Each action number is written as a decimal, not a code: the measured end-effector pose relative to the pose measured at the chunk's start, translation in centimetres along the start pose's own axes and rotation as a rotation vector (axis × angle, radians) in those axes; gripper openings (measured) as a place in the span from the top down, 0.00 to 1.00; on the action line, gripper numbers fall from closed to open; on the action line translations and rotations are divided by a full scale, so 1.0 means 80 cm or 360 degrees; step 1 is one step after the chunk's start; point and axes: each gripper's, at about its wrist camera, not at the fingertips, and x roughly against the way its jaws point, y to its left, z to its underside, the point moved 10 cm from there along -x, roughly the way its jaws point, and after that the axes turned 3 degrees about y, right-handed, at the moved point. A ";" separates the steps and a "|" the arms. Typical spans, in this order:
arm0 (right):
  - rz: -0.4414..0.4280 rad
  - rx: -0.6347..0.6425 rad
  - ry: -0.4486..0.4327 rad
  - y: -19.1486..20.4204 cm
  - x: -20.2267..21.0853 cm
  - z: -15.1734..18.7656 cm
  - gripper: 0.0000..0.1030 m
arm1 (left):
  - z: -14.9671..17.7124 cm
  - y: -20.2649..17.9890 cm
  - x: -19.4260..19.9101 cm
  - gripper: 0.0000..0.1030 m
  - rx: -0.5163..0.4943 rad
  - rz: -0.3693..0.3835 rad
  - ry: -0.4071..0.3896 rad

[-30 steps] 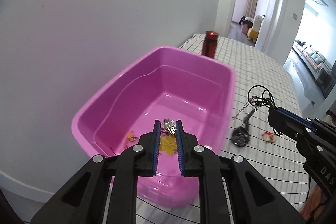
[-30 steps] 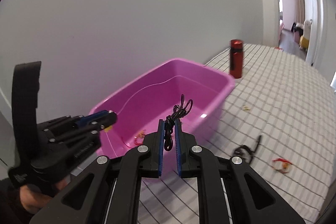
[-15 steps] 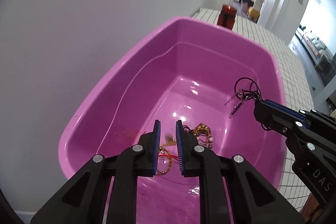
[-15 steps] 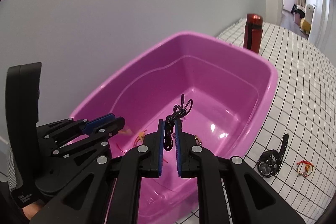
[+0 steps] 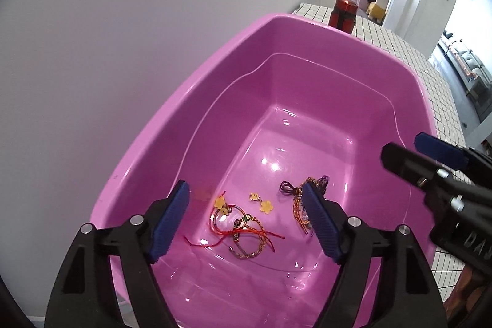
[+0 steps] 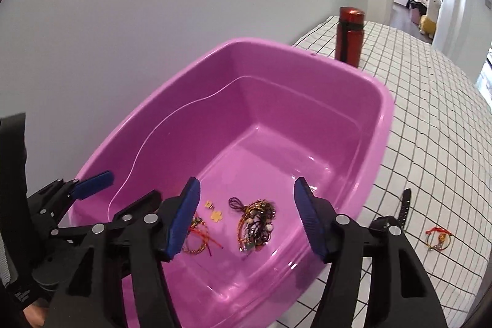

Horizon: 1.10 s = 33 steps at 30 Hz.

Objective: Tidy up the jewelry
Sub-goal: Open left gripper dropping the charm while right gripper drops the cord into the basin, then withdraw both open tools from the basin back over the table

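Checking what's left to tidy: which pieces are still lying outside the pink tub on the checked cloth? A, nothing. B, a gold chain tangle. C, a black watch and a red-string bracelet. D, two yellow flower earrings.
C: in the right wrist view the black watch and red-string bracelet lie on the checked cloth beside the pink tub.

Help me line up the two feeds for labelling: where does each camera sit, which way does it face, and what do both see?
Left wrist: on the left gripper, looking down into the pink tub; own open fingers show, and the right gripper enters at right.
Right wrist: on the right gripper, facing the tub from its table side; own open fingers show, left gripper at left.
Shared: tub, jewelry on its floor, red bottle.
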 end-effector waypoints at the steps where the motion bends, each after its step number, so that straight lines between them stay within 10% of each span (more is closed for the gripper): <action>1: -0.0008 -0.0017 -0.0001 -0.003 0.002 0.000 0.41 | 0.000 0.003 -0.001 0.26 0.0003 -0.0007 -0.0001; 19: -0.0058 -0.0143 -0.0039 -0.038 0.053 0.035 0.35 | 0.023 -0.014 0.025 0.12 0.0096 -0.0039 0.0014; 33: -0.0037 -0.0262 -0.0081 -0.138 0.137 0.127 0.31 | 0.069 -0.130 0.080 0.08 0.0025 0.0011 -0.0046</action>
